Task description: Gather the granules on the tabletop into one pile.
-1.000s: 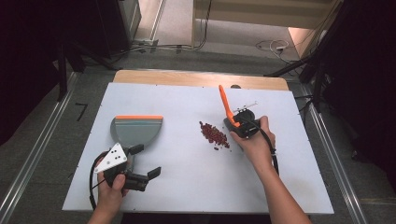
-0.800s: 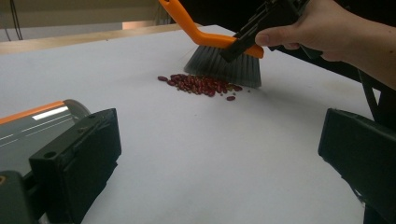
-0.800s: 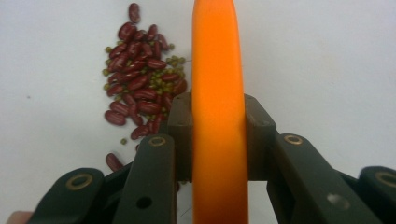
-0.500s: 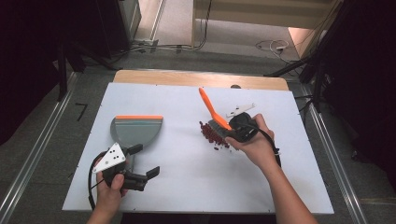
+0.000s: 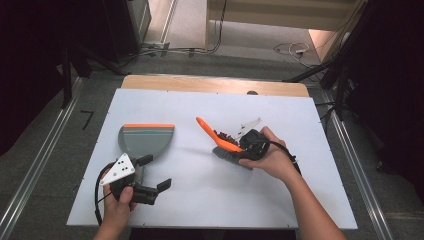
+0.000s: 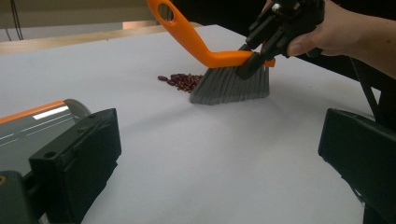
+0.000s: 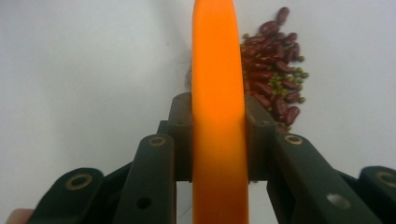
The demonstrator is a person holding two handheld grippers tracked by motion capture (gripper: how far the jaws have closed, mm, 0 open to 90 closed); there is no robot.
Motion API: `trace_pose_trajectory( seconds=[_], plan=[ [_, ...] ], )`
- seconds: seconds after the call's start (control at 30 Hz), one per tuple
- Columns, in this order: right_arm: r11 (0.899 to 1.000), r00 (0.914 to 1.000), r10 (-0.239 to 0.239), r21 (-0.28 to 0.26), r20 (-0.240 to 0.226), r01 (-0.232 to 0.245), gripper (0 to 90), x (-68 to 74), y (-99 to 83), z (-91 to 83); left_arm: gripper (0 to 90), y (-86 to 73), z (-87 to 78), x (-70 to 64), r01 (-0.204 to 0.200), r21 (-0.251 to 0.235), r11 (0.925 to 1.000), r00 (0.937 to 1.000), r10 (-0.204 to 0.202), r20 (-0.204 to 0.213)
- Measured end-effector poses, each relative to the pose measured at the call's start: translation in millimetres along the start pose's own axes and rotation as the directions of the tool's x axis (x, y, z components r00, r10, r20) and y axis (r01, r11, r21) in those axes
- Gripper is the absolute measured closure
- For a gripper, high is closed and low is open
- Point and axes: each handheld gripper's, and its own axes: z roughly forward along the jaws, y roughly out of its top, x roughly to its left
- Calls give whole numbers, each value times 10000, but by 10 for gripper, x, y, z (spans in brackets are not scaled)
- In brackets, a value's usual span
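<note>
The right gripper [image 5: 248,145] pinches the orange brush [image 5: 220,142], wrist angled inward, bristles on the table [image 5: 210,200] beside the beans [image 5: 223,135]. The left gripper [image 5: 150,176] rests spread near the dustpan [image 5: 145,139].

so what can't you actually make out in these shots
- High view: part of the bean pile lies hidden behind the brush.
- Left gripper view: the dustpan is cut off by the left edge and a jaw.
- Right gripper view: the orange handle hides the bristles.
</note>
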Motion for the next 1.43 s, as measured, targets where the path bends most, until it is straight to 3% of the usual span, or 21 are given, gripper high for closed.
trace_pose_trajectory(
  seconds=[0.17, 0.37, 0.47, 0.67, 1.03, 1.13, 1.27, 1.33, 1.43],
  plan=[
    [9996, 9988, 272, -97, 397, -268, 684, -105, 19, 10, 3, -3, 2, 7, -1, -27, 10000, 10000, 1, 2],
    [9979, 9992, 389, -520, 124, -382, 684, -98, 33, -103, 3, -2, 2, 2, -17, 4, 10000, 10000, 17, 1],
    [9946, 9975, 700, -775, 97, -690, 684, -99, 11, -193, 3, -1, 2, -2, -11, -6, 10000, 10000, 11, 7],
    [9750, 9875, 1543, -1566, -331, -1576, 684, -107, -179, -406, 3, 0, -7, 12, -43, -6, 10000, 10000, 43, -18],
    [9137, 9497, 3008, -2589, -868, -3131, 684, -132, -920, -674, 3, 1, -21, 22, -37, -172, 9998, 9999, 35, -120],
    [8860, 9302, 3519, -2834, -1047, -3671, 684, -171, -1173, -759, 3, 0, -27, 29, -36, -218, 9998, 9999, 33, -122],
    [8577, 9155, 3840, -3209, -1196, -4017, 684, -185, -1445, -868, 3, -3, -49, 55, -48, -289, 9996, 9999, 44, -145],
    [8384, 9011, 4137, -3314, -1298, -4327, 684, -199, -1572, -899, 3, -6, -64, 73, 44, -360, 9993, 9999, -49, -143],
    [8183, 8827, 4527, -3343, -1261, -4675, 684, -239, -1740, -927, 3, -3, -86, 91, 112, -483, 9988, 9997, -123, -212]
  ],
)
